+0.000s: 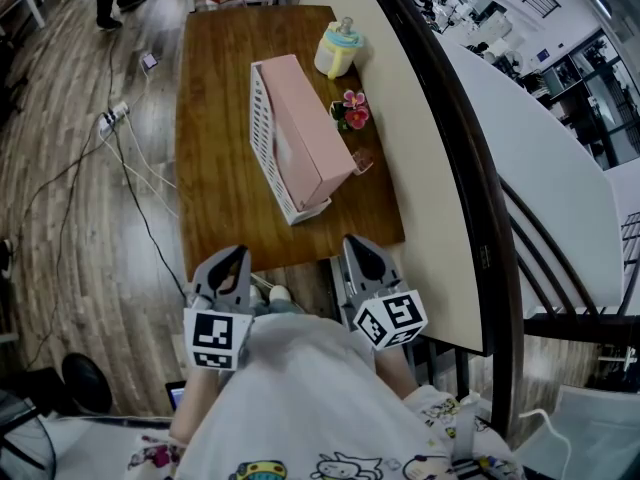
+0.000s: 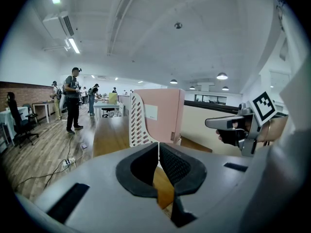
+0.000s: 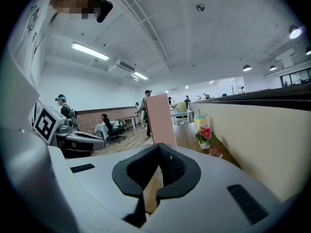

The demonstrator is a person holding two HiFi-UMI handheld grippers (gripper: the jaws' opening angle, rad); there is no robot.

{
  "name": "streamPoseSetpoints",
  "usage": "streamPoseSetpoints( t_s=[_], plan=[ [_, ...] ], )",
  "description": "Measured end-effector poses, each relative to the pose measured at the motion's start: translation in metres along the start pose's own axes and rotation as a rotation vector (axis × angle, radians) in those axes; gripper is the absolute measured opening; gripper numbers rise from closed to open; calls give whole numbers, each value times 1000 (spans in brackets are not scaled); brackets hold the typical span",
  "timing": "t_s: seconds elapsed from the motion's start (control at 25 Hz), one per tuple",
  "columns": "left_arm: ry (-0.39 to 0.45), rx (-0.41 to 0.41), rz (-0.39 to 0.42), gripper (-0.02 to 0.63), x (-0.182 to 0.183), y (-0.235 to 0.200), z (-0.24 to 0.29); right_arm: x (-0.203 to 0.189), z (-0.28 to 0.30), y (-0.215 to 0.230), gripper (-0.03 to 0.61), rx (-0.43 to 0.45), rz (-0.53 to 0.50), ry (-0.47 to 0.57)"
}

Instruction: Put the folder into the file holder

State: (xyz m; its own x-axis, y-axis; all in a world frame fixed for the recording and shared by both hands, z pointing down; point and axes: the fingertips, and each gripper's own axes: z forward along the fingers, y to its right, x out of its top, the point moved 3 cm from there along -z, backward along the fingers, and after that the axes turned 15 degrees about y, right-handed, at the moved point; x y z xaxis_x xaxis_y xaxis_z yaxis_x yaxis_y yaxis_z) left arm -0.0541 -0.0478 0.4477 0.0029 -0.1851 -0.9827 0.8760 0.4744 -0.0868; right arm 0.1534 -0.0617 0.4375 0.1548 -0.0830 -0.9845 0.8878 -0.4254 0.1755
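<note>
A pink folder [image 1: 305, 128] stands inside the white slotted file holder [image 1: 264, 128] in the middle of the brown table [image 1: 215, 198]. In the left gripper view the pink folder [image 2: 163, 114] and the file holder [image 2: 137, 123] rise just beyond the jaws. The folder [image 3: 160, 119] also shows upright in the right gripper view. My left gripper [image 1: 236, 255] and right gripper [image 1: 358, 243] hang at the table's near edge, both shut with nothing between the jaws, well short of the holder.
A yellow bottle [image 1: 338, 48] and a small pot of pink flowers [image 1: 351, 110] stand at the table's right side beside a cream partition wall [image 1: 440, 168]. Cables and a power strip [image 1: 112, 118] lie on the wooden floor at left. People stand far off.
</note>
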Motion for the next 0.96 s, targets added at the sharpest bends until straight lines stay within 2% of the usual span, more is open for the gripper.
streamPoseSetpoints(
  t_s=[0.96],
  plan=[
    [15, 8, -1, 11, 1, -8, 3, -1, 3, 5, 0, 10, -6, 1]
  ],
)
